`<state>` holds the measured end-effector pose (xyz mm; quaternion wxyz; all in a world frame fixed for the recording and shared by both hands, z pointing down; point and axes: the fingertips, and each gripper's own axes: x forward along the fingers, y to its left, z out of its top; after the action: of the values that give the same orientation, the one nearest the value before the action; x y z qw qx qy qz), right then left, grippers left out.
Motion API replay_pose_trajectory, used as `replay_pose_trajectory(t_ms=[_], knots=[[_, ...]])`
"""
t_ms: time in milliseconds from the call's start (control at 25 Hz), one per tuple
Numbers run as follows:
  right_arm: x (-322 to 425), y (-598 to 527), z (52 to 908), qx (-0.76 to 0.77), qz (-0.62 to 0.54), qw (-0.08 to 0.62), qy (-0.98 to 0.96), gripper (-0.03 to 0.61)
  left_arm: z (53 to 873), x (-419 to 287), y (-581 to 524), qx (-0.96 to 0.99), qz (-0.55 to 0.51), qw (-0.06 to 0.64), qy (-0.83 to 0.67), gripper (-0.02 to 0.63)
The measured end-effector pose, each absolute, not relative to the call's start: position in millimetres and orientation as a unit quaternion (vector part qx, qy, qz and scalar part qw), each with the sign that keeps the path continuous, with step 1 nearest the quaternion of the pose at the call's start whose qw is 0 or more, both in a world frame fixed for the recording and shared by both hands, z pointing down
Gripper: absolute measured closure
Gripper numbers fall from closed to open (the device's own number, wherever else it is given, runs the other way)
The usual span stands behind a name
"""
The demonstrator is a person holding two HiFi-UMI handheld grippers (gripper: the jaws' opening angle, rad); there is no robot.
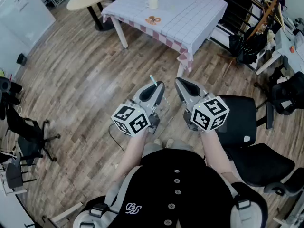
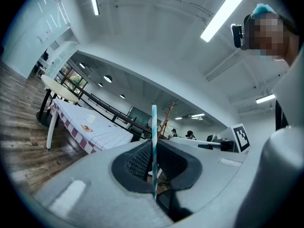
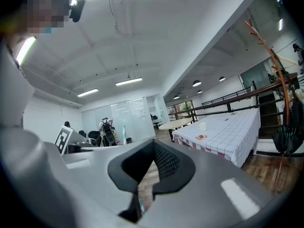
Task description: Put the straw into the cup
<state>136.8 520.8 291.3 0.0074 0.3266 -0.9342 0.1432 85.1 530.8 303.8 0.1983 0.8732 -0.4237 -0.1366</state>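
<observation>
— Striped straw [image 2: 154, 141]?
— Pinched tight in the left gripper [image 1: 158, 86], standing straight up between the jaws.
— White cup [image 1: 152, 3]?
— Far away on the checked table [image 1: 199, 18], standing up. Can't see inside.
— Right gripper [image 1: 180, 82]?
— Closed, nothing in it. Just beside the left one, above the wood floor [image 1: 85, 80].

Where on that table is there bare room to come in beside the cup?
The table cloth is mostly bare: a wide stretch runs right of the cup toward the right edge, and the near edge is bare right of the brown disc. It is tightest between cup and disc, at the left end.
</observation>
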Motion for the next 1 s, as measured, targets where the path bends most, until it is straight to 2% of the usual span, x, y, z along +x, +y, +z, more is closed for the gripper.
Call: replay_pose_trajectory(t_ms=[1000], knots=[[160.8,511.8,312.8,0.295,0.161,0.024,-0.942,0.588,317.8,118.5,516.6,0.873,-0.102,0.189,-0.437,0.595]])
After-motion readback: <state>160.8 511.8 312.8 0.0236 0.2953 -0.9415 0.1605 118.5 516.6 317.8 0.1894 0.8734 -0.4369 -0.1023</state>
